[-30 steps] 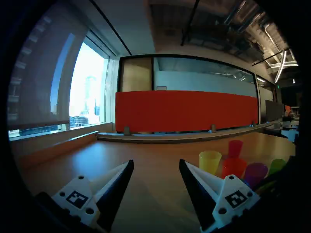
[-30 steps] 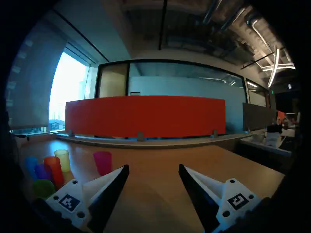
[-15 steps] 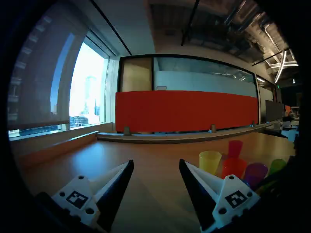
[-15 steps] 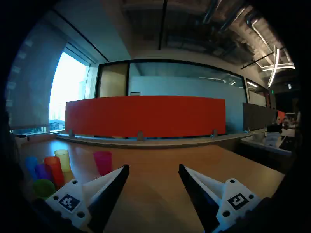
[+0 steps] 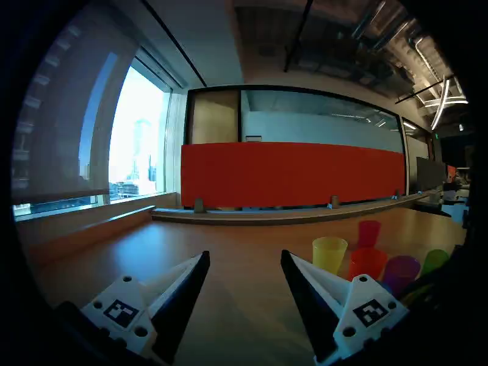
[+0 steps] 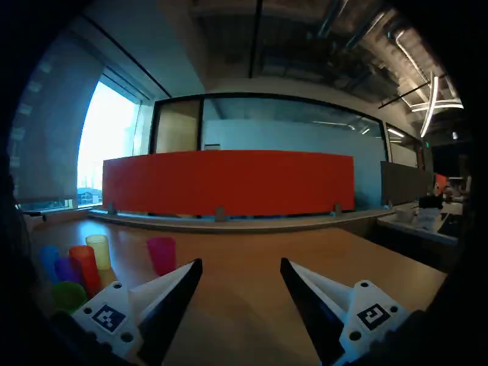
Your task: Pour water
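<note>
Left claw [image 5: 244, 252]: fingers spread wide, nothing between them. Only the bare wooden surface [image 5: 238, 293] shows through the gap. The claw sits low over the surface and points at the red divider panel [image 5: 293, 174] along the far edge. A bright window [image 5: 137, 152] lies off to this claw's left.

Cups from the left claw: all stand ahead and to its right, beyond the right finger.
- The yellow cup [image 5: 329, 253] is nearest the gap.
- The orange cup [image 5: 366, 262] is close beside it, further right.
- The pink cup [image 5: 368, 232] stands behind the orange cup, farther from the claw.
- The purple cup [image 5: 399, 272] and the green cup [image 5: 435, 260] are further right again, their lower parts hidden behind the finger.

All are upright, mouths up. Their contents cannot be told from here.

Right claw [image 6: 241, 261]: fingers likewise apart, pinching nothing, with bare surface between them. The same cluster lies ahead and to this claw's left.
- The pink cup is nearest, just past the left fingertip.
- The yellow cup and orange cup stand further left.
- A blue cup [image 6: 49, 256] and the purple cup sit at the far left, next to the orange cup.
- The green cup is closest in, beside the left finger's marker plate [image 6: 108, 318].

Neither claw touches any cup.
</note>
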`<action>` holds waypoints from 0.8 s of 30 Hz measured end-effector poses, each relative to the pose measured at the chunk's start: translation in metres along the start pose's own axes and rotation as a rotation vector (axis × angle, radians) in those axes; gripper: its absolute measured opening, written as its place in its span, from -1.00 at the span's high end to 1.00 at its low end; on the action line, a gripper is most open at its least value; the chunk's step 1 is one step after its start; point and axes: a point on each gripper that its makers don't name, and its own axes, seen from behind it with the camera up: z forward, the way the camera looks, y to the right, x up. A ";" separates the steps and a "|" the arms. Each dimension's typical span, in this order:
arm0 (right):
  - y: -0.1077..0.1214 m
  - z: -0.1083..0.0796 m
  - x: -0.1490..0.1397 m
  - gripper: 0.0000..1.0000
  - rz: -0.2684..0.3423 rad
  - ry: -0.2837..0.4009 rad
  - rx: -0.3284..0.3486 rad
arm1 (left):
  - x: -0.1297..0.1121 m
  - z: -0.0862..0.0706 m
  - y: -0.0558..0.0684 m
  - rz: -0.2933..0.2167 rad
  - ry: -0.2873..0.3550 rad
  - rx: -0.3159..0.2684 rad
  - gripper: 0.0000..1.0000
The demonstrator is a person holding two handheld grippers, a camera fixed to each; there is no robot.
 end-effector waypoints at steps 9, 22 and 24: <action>-0.001 0.000 0.000 -0.99 0.000 0.000 0.000 | 0.000 0.001 0.000 0.000 0.000 0.000 -0.72; 0.000 0.000 0.000 -0.99 0.000 0.000 0.000 | -0.001 0.003 -0.003 0.000 0.000 0.001 -0.71; 0.000 0.000 0.000 -0.99 0.000 0.000 0.000 | -0.001 0.004 -0.003 0.000 0.000 0.001 -0.72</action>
